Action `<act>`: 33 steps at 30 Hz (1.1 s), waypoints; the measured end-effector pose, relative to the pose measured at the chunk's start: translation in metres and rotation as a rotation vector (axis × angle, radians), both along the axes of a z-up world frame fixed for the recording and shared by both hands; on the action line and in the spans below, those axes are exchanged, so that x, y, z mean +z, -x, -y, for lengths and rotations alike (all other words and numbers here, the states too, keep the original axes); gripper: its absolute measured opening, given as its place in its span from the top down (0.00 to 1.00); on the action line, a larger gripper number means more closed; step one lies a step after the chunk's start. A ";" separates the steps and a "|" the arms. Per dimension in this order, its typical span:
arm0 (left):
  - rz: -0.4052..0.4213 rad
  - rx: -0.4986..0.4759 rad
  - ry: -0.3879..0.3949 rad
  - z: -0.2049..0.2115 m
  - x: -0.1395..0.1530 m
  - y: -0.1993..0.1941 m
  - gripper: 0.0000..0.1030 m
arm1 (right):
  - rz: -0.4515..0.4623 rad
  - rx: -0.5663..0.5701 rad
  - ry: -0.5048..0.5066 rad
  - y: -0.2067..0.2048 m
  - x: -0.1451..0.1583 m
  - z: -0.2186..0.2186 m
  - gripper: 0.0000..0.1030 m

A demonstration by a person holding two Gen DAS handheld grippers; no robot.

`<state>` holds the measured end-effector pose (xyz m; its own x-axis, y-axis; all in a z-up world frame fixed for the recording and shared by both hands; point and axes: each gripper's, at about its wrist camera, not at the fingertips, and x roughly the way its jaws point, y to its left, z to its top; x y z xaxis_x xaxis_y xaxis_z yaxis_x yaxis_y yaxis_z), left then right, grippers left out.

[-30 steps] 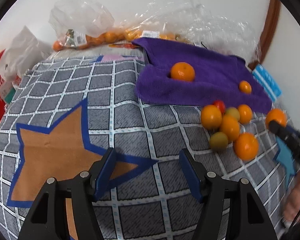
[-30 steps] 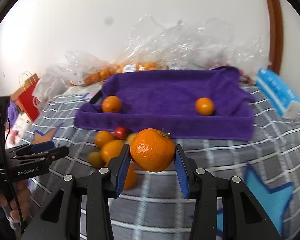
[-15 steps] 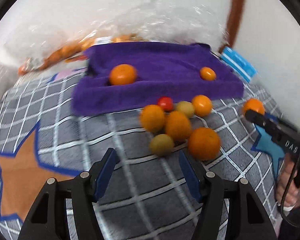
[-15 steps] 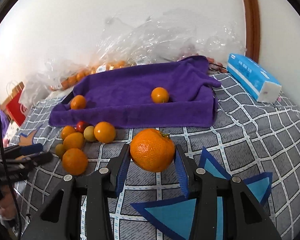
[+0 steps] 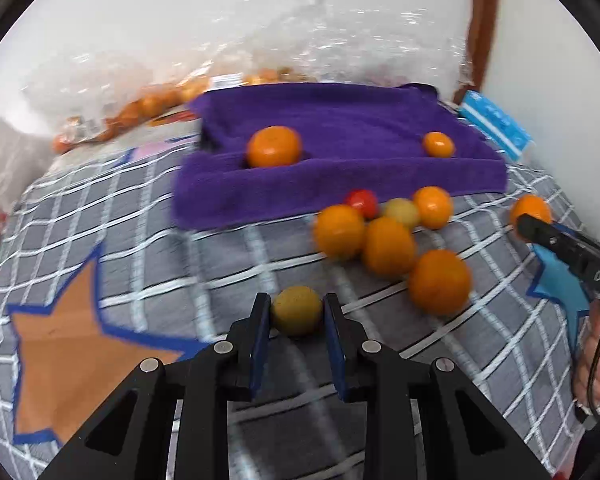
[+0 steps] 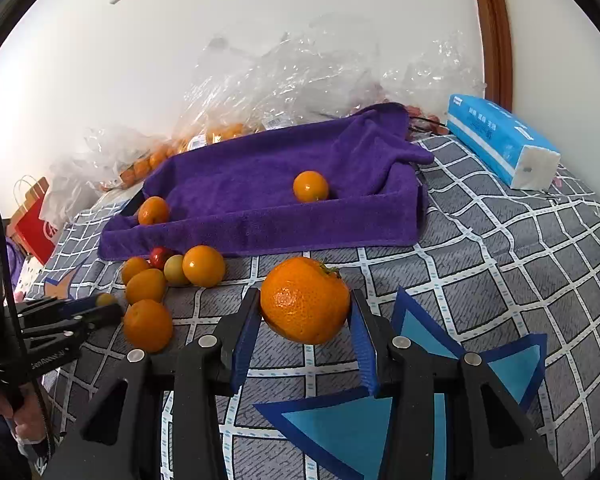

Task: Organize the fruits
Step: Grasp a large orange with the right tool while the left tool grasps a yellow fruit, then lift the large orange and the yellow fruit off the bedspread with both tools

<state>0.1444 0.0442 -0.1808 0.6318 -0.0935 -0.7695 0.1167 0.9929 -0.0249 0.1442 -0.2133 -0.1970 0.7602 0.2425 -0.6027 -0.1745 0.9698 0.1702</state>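
Observation:
My left gripper (image 5: 296,312) is shut on a small yellow-green fruit (image 5: 297,310), low over the checked cloth. My right gripper (image 6: 305,308) is shut on a big orange mandarin (image 6: 305,298) and holds it above the cloth. A purple towel-lined tray (image 6: 260,224) holds a mandarin (image 6: 153,210) at its left end and a smaller orange (image 6: 310,186) toward its right. Before the tray lies a cluster of loose oranges (image 5: 388,246), a red tomato (image 5: 362,202) and a yellow-green fruit (image 5: 401,212).
Clear plastic bags with oranges (image 6: 220,132) are heaped behind the tray against the wall. A blue tissue pack (image 6: 500,140) lies at the right. A red paper bag (image 6: 36,224) stands at the far left. The cloth has star patches (image 5: 68,328).
My left gripper moved forward to the fruit cluster and closed on the yellow-green fruit. My right gripper drew back to the right, still holding the mandarin.

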 end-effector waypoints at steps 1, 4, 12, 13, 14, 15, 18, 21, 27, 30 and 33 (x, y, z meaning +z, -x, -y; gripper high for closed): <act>-0.006 0.008 -0.002 -0.003 -0.002 0.000 0.75 | 0.001 -0.001 0.005 0.000 0.000 -0.001 0.58; 0.002 0.028 -0.022 -0.005 -0.004 -0.002 0.69 | 0.002 0.000 0.019 0.000 0.000 -0.003 0.58; 0.004 0.036 0.089 -0.018 -0.004 -0.004 0.76 | -0.008 -0.009 0.043 -0.002 -0.002 -0.005 0.58; 0.003 0.037 0.113 -0.021 -0.004 -0.004 0.76 | -0.008 -0.007 0.044 -0.002 -0.001 -0.005 0.58; 0.003 0.039 0.133 -0.024 -0.004 -0.004 0.76 | -0.007 -0.006 0.045 -0.002 -0.001 -0.005 0.58; 0.003 0.041 0.155 -0.026 -0.005 -0.004 0.76 | -0.006 -0.007 0.047 -0.002 -0.001 -0.005 0.58; 0.006 0.051 0.164 -0.026 -0.005 -0.002 0.76 | -0.004 -0.015 0.057 -0.002 -0.002 -0.005 0.58; 0.005 0.048 0.160 -0.024 -0.005 -0.002 0.76 | 0.000 -0.010 0.066 -0.001 -0.001 -0.006 0.58; 0.002 0.052 0.199 -0.030 -0.006 -0.002 0.76 | -0.018 0.006 0.105 -0.004 -0.004 -0.012 0.58; 0.001 0.053 0.186 -0.027 -0.006 -0.002 0.76 | -0.036 0.006 0.119 -0.007 -0.006 -0.014 0.58; -0.001 0.053 0.196 -0.029 -0.006 -0.002 0.76 | -0.045 0.005 0.140 -0.008 -0.008 -0.017 0.58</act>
<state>0.1469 0.0729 -0.1866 0.6392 -0.2083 -0.7403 0.0643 0.9737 -0.2185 0.1522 -0.1963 -0.2046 0.7303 0.1580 -0.6646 -0.1749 0.9837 0.0416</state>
